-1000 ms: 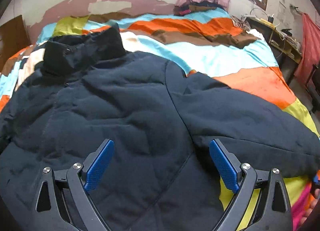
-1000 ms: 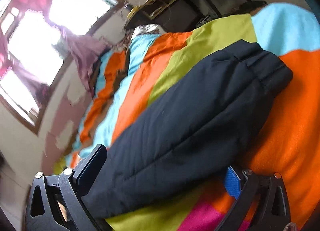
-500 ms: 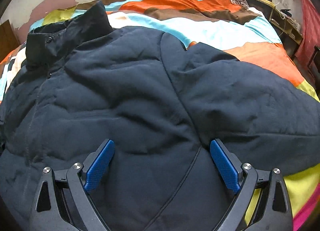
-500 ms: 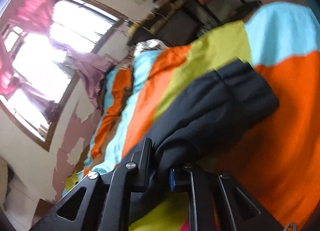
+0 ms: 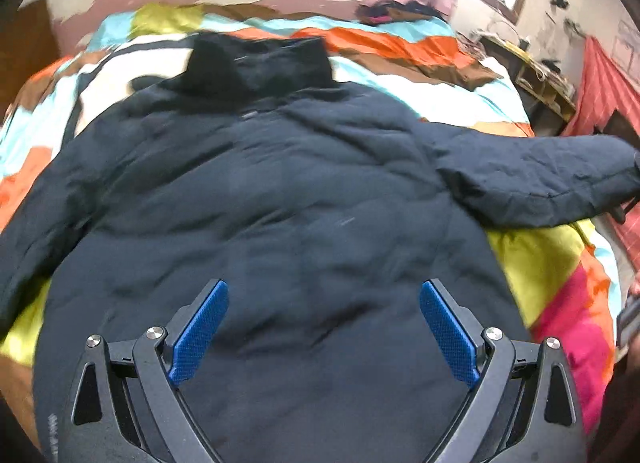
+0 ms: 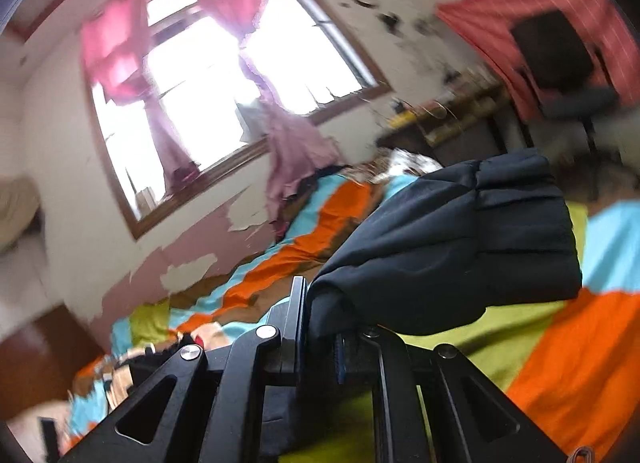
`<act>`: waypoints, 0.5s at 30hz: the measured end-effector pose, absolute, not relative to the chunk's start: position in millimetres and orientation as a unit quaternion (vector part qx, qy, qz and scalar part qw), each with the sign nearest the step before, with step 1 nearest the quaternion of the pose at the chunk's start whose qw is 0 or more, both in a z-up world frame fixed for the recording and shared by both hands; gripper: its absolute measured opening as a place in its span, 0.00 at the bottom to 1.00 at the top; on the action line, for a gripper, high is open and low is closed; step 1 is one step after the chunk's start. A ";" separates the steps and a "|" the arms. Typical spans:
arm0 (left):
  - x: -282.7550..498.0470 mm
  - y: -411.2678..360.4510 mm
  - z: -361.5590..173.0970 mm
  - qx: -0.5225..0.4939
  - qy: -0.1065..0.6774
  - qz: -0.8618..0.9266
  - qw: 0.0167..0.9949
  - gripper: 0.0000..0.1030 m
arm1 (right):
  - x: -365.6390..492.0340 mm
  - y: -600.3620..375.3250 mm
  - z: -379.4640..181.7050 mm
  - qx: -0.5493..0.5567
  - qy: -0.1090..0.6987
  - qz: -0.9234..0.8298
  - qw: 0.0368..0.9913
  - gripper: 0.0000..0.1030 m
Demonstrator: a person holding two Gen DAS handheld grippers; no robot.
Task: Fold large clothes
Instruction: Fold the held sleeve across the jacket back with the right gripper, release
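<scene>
The left gripper (image 5: 323,329), blue-padded fingers spread wide and holding nothing, hovers above the lower back of the dark navy quilted padded jacket (image 5: 272,223). The jacket lies flat, collar away from the camera, on the multicoloured patchwork bedspread (image 5: 536,263). The right gripper (image 6: 320,327) is pressed together, pinching the jacket's right sleeve (image 6: 460,247) near the cuff, which is raised above the bedspread (image 6: 560,343).

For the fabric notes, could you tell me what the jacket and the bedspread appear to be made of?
The jacket looks like a padded synthetic shell, matte dark navy: puffy stitched panels with fine wrinkles; the filling cannot be told. The bedspread looks like soft woven cloth, possibly cotton, matte, printed in bright colour blocks.
</scene>
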State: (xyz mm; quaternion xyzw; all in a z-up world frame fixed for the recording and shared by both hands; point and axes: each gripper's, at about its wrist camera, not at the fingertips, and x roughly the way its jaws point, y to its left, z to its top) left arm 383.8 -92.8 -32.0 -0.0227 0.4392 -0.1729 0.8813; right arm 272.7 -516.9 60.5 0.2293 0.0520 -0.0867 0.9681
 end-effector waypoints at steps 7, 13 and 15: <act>348.9 29.7 -37.0 -0.085 0.426 -0.109 0.894 0.92 | 316.7 -367.6 113.1 0.115 0.061 -0.011 0.991 0.11; 335.6 94.5 -42.4 -0.143 0.403 -0.009 0.904 0.91 | 382.6 -239.5 114.5 0.055 0.112 0.072 0.990 0.11; 334.8 104.0 -35.3 -0.150 0.392 -0.004 0.908 0.91 | 411.9 -197.4 103.3 0.042 0.147 0.096 0.984 0.11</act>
